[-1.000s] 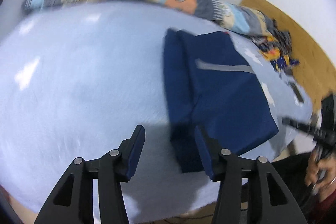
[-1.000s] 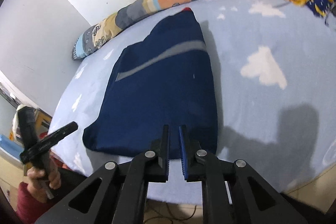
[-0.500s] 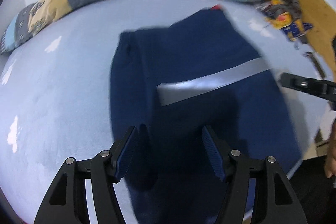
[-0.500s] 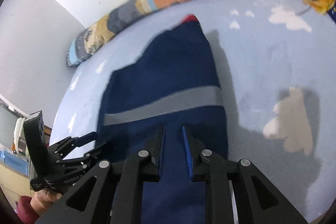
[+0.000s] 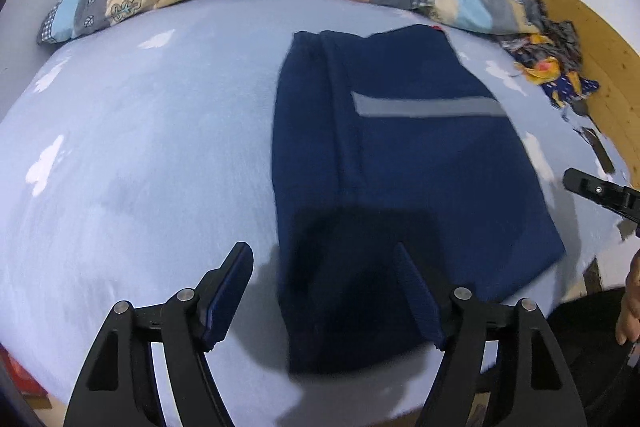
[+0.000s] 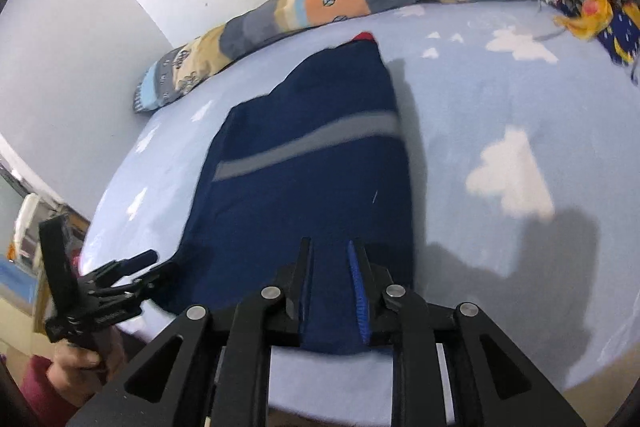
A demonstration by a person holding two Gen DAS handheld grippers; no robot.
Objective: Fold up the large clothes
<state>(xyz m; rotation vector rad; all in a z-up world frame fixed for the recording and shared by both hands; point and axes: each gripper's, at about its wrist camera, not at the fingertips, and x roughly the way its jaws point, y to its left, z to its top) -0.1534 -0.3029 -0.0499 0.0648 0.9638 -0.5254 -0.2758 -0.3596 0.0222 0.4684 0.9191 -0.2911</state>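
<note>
The navy garment (image 5: 400, 163) lies folded on the bed (image 5: 140, 147); left claw (image 5: 324, 291) gapes wide, right claw (image 6: 330, 287) narrow, both empty; a careless one-layer pinch could undo the fold.

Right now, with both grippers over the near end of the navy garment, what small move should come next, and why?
Probably lower both grippers onto the near hem. The navy garment lies flat, folded lengthwise; the left gripper is wide open, the right gripper partly open, neither holding cloth.

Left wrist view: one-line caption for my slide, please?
Open left gripper hovers above the near edge of a folded navy garment on a cloud-print bed.
</note>
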